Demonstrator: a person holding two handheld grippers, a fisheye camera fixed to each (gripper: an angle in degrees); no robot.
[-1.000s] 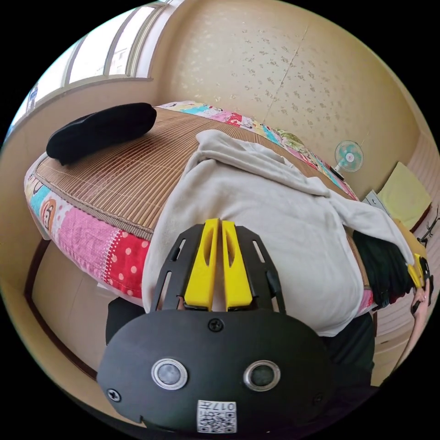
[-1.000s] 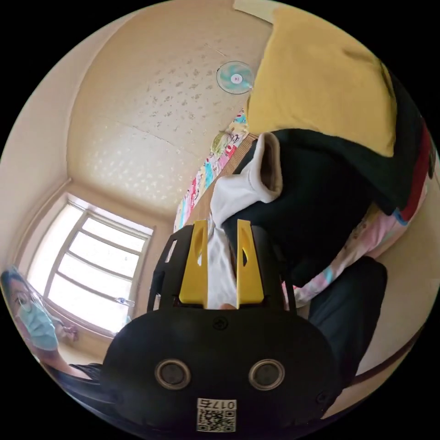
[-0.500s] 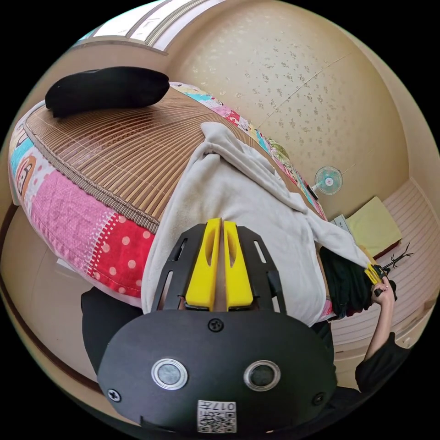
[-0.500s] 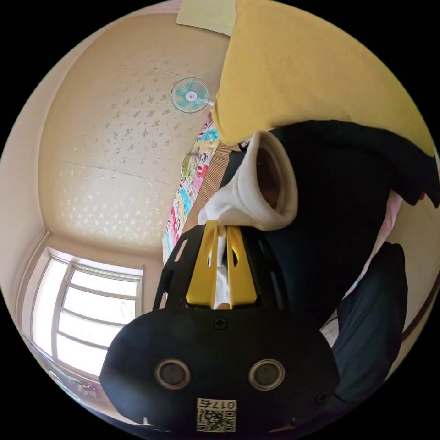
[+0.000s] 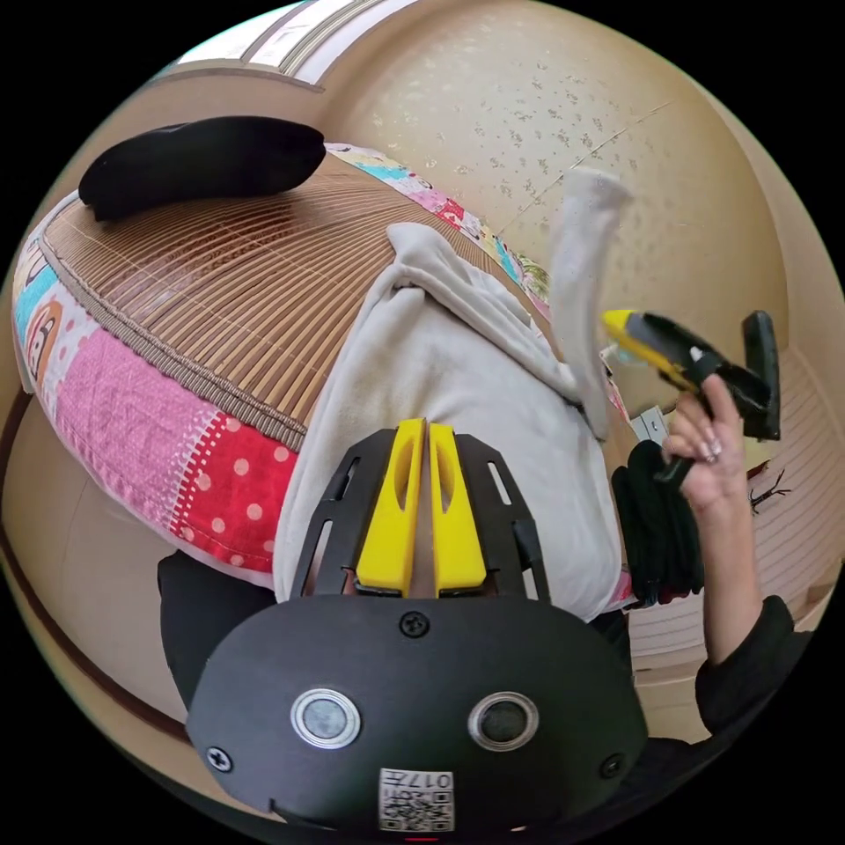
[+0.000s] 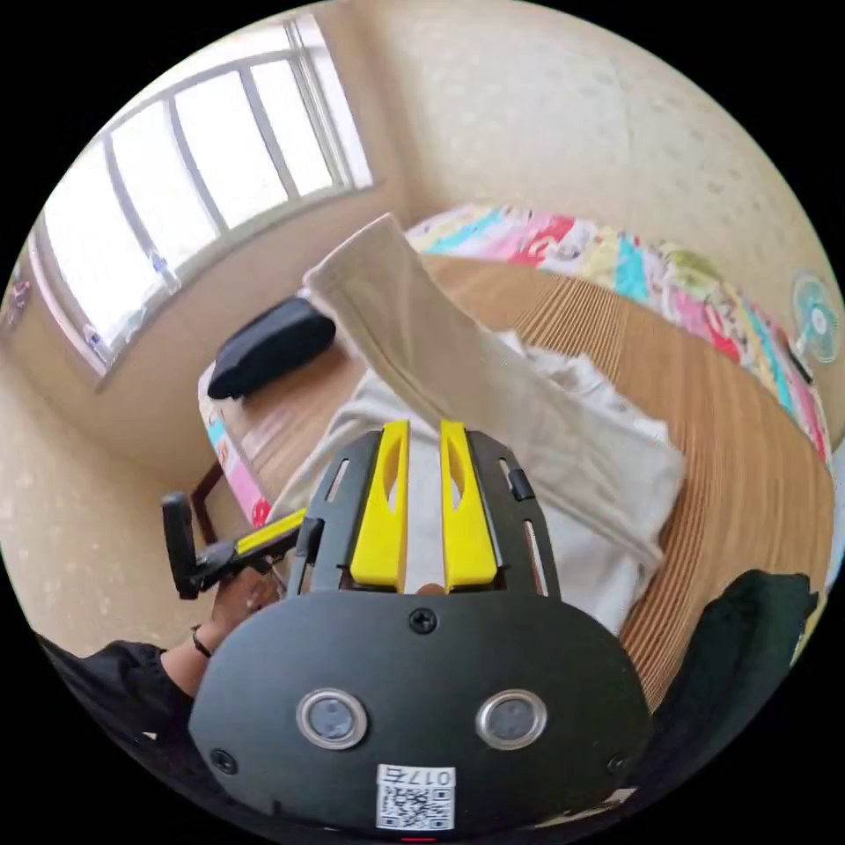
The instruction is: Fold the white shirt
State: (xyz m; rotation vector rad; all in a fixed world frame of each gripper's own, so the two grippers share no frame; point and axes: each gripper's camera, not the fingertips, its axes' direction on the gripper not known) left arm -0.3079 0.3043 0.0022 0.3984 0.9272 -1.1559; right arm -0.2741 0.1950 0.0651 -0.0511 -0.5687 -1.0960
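Beige wallpapered walls and a bright window surround a bed covered by a ribbed bamboo mat over a colourful patchwork quilt. I see the cream-white long-sleeved shirt lying across the mat with its lower part draped over the near edge of the bed.

My left gripper sits low at that hanging hem, its yellow jaws nearly together with only a thin slit between them. Pale cloth lies behind and around them, but I cannot tell whether any of it is actually pinched.

My right gripper is raised above the shirt, jaws a little apart. One sleeve stands up in the air just beyond the fingertips, running diagonally away from them towards the window (its cuff is the far, high end). In the left gripper view this same sleeve rises beside the right gripper without clearly touching it, so it appears to be free of the jaws, though the contact point is blurred.

The sleeve's long axis points across the shirt's body, and the right gripper is much the nearer to it; I judge the coming move is laying it flat over the torso.

A dark pillow rests at the far end of the mat, and a heap of black clothing by the shirt hides part of its side.
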